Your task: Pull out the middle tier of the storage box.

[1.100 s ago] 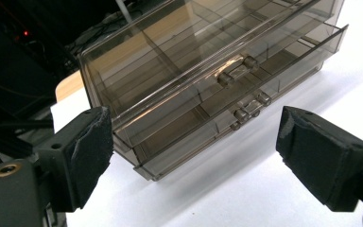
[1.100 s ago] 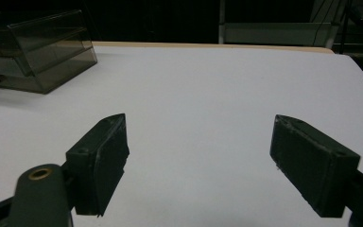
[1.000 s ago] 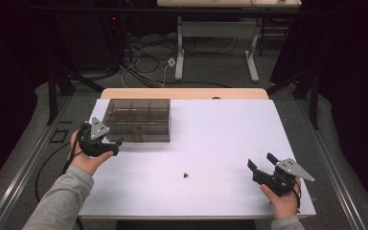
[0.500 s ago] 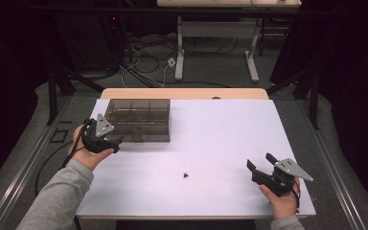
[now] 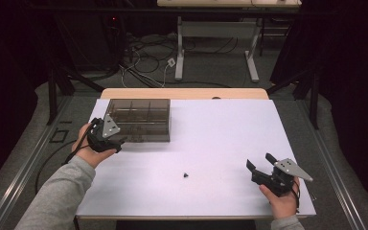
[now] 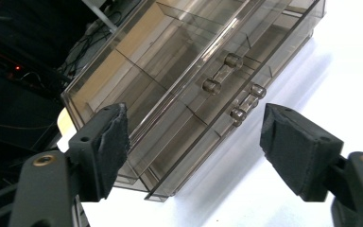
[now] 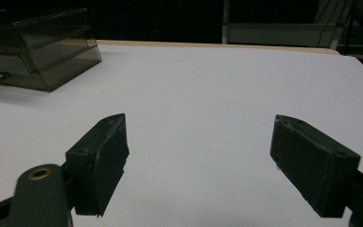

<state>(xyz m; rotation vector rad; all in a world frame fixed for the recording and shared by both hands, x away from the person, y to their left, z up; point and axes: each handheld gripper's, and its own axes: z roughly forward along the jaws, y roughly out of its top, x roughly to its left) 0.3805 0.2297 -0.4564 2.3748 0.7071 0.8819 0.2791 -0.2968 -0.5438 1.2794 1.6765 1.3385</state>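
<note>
Left tool (image 5: 118, 142), jaws apart, crowds the drawer box (image 5: 141, 118) near the tabletop's far-left corner; right tool (image 5: 261, 167) gapes empty; misjudged, it probably shoves the box.

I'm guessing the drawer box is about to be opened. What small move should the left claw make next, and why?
Probably ease the left claw forward onto a drawer handle of the smoky box: it is open, aimed at the handles, and not yet touching.

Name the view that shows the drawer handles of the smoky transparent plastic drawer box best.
The left gripper view: the smoky transparent plastic drawer box sits close ahead of the open left gripper, its two bar handles distinct. The high view shows the box small, handles unclear. The right gripper view shows a corner.
</note>
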